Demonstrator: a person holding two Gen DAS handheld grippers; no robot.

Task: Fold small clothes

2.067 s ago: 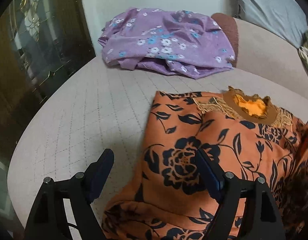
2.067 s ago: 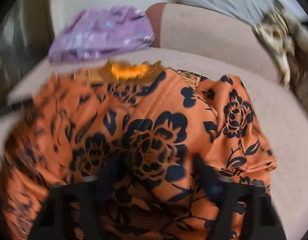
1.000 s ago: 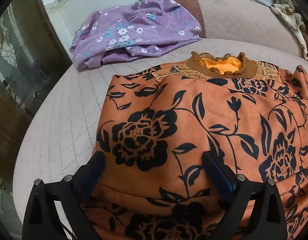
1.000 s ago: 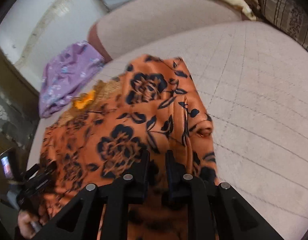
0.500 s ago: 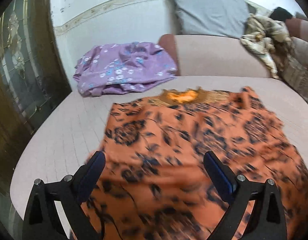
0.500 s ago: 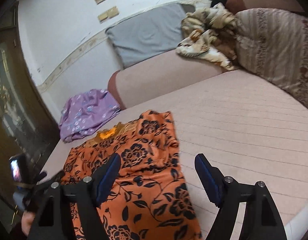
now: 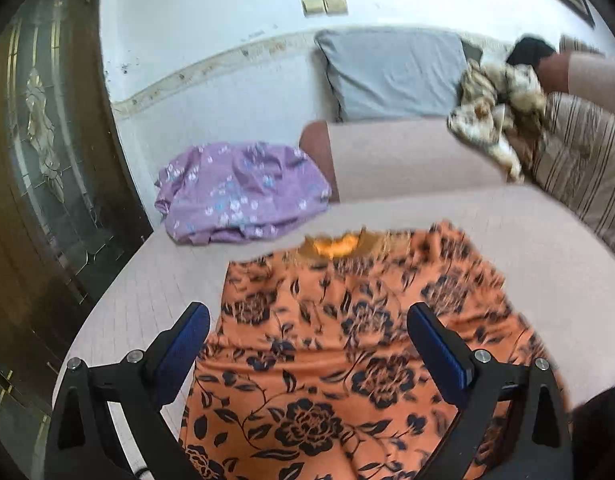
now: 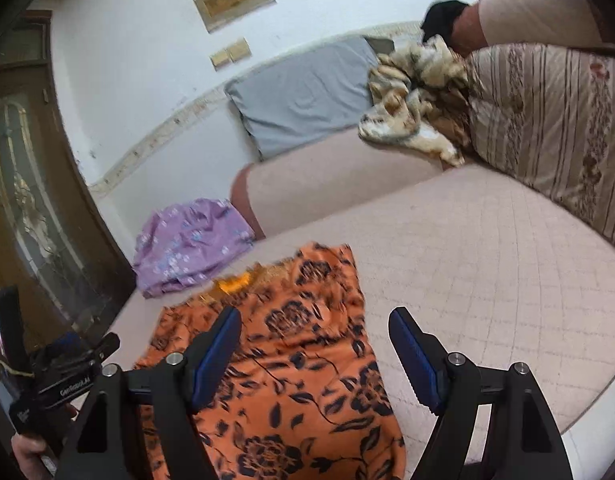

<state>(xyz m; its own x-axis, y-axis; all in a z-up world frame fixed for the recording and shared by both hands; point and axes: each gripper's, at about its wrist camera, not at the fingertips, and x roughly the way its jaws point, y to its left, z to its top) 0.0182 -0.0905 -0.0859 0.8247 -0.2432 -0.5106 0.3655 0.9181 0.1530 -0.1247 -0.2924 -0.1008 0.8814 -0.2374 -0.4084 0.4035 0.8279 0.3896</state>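
An orange garment with black flowers [image 7: 347,340] lies flat on the pinkish quilted sofa seat, its collar [image 7: 333,245] at the far end. It also shows in the right wrist view [image 8: 287,360]. My left gripper [image 7: 307,340] is open and empty, held above the garment's near part. My right gripper [image 8: 315,352] is open and empty, above the garment's right edge. The left gripper's body [image 8: 55,380] shows at the lower left of the right wrist view.
A crumpled purple floral cloth [image 7: 239,192] lies at the seat's far left. A grey cushion [image 7: 391,72] leans on the wall. A patterned cloth [image 7: 495,116] and a striped cushion [image 8: 555,128] sit at the right. A dark glass door [image 7: 47,160] stands left.
Both grippers have lifted up and back from the garment. The right gripper, shut a second ago, is now open. The garment lies flat and spread on the seat.
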